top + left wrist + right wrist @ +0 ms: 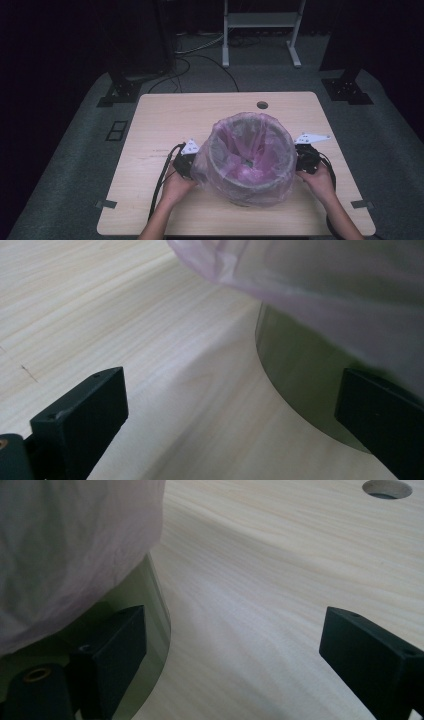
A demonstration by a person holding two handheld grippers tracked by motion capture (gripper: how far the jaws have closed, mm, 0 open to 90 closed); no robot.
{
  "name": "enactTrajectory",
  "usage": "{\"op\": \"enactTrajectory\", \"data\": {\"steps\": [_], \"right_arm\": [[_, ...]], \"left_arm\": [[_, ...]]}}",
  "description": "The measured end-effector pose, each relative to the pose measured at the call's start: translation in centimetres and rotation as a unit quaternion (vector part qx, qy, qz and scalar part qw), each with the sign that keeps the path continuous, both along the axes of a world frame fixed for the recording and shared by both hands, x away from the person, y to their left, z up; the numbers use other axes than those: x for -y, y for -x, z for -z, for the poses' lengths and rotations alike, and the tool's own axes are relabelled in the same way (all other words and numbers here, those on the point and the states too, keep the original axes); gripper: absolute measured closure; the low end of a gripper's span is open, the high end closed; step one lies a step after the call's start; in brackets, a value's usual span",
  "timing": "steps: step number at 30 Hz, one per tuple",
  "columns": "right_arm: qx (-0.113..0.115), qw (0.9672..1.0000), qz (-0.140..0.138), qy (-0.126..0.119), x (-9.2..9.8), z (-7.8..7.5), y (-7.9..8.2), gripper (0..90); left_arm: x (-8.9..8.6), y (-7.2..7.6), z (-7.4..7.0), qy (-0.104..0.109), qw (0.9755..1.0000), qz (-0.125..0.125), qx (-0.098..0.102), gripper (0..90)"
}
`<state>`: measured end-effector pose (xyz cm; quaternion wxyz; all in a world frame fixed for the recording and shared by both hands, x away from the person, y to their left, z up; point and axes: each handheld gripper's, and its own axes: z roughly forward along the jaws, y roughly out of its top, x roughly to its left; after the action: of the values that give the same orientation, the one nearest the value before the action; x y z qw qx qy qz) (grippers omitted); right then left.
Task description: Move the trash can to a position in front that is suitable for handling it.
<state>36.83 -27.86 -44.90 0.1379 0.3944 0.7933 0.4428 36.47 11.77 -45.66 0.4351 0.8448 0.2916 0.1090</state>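
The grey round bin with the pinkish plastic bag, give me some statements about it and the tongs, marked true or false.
1. The translucent pinkish plastic bag lines the grey round bin and folds over its rim. True.
2. The left tongs are clamped on the bag. False: the jaws stand apart, holding nothing.
3. The right tongs are open beside the bin. True.
4. The bin lies tipped on its side. False: it stands upright on the light wooden table.

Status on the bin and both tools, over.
Left tool open, right tool open, flanking grey round bin. Translucent pink plastic liner draped over rim. Nothing obstructing.
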Motion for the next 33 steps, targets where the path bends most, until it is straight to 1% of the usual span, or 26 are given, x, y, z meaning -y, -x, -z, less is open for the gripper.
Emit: {"op": "enactTrajectory", "data": {"steps": [5, 7, 13, 15, 19, 22, 27, 28, 29, 33], "right_arm": [[-0.004, 0.9999, -0.008, -0.007, -0.2, 0.1, 1.2, 10.4], [-0.007, 0.9999, -0.012, -0.009, -0.4, 0.2, 1.8, 10.5], [-0.005, 0.9996, -0.025, -0.006, -1.0, 0.2, 3.2, 10.4], [-0.006, 0.9996, -0.028, -0.007, -1.1, 0.2, 3.6, 10.4], [-0.007, 0.9995, -0.030, -0.008, -1.1, 0.3, 4.3, 10.4], [-0.008, 0.9995, -0.030, -0.009, -1.1, 0.4, 4.7, 10.4], [-0.008, 0.9995, -0.029, -0.007, -1.0, 0.5, 4.9, 10.2], [-0.006, 0.9997, -0.025, 0.001, -0.8, 0.5, 5.0, 10.2], [-0.004, 0.9997, -0.023, 0.002, -0.6, 0.6, 5.1, 10.2], [-0.007, 0.9999, -0.009, -0.002, 0.4, 0.8, 5.4, 10.2]], "left_arm": [[-0.5, 1.3, 0.1, 0.004, 1.0000, 0.003, -0.006, 0.0], [-0.7, 2.0, 0.1, 0.003, 1.0000, 0.002, -0.005, 0.0], [-1.3, 3.9, 0.3, -0.001, 1.0000, 0.003, -0.005, 0.0], [-1.5, 4.6, 0.5, -0.001, 1.0000, 0.006, -0.008, 0.0], [-1.6, 5.6, 0.7, -0.002, 0.9999, 0.010, -0.010, 0.0], [-1.6, 6.0, 0.6, -0.008, 0.9998, 0.014, -0.009, 0.0], [-1.8, 6.2, 0.8, -0.005, 0.9998, 0.011, -0.015, 0.0], [-1.8, 6.2, 0.8, -0.007, 0.9998, 0.009, -0.015, 0.0], [-1.9, 6.2, 0.8, -0.009, 0.9998, 0.008, -0.015, 0.0], [-2.4, 6.5, 0.8, -0.006, 0.9999, 0.004, -0.015, 0.0]]}}
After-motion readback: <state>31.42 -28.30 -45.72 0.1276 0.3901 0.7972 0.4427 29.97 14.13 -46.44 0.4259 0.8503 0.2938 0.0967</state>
